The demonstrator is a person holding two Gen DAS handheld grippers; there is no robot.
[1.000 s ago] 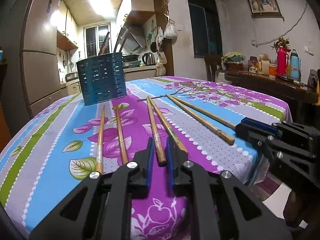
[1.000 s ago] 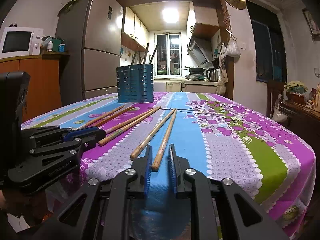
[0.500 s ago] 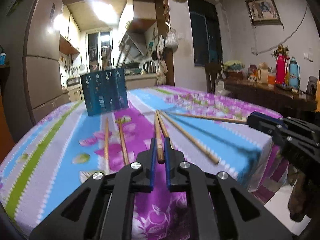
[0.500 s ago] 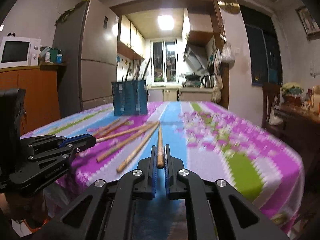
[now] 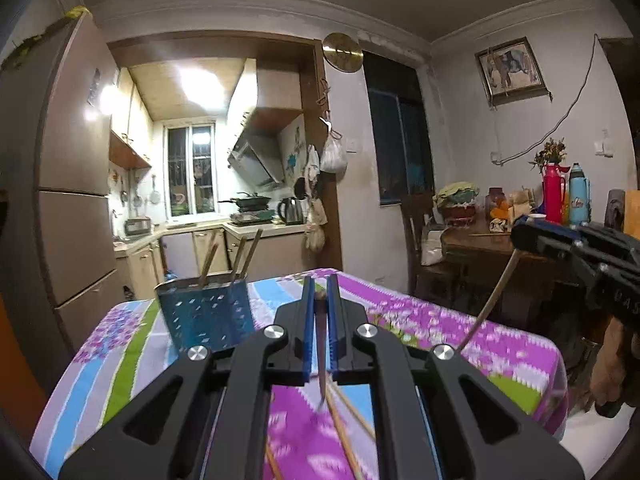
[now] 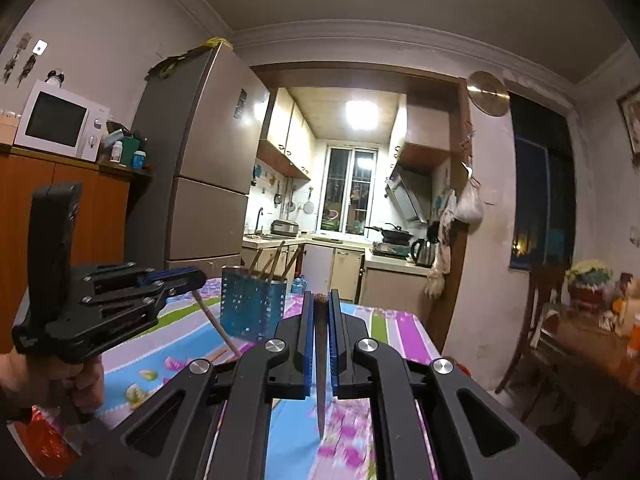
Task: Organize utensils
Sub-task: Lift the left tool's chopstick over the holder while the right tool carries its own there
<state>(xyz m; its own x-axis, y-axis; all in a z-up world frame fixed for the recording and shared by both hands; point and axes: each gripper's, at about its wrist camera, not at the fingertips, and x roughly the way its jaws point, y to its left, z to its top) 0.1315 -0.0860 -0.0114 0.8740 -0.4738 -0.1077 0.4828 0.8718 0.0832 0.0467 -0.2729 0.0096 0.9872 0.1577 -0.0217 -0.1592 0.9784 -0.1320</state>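
**Two grippers, each lifting one chopstick**

The left gripper (image 5: 319, 300) is pinching a thin wooden chopstick (image 5: 321, 364) between its flat blue jaws. The stick is hanging down with its pointed tip above the table (image 5: 120, 364). The right gripper (image 6: 321, 304) is doing the same, with its jaws pressed tight on another chopstick (image 6: 321, 368), round and brown at the top, narrow at the bottom. A blue metal holder (image 5: 206, 316) full of little holes is standing on the table just past the left gripper, and more sticks are poking up out of it. A flowery cloth with purple, blue and green stripes is covering the table. More wooden sticks (image 5: 344, 436) are lying flat on it under the left gripper
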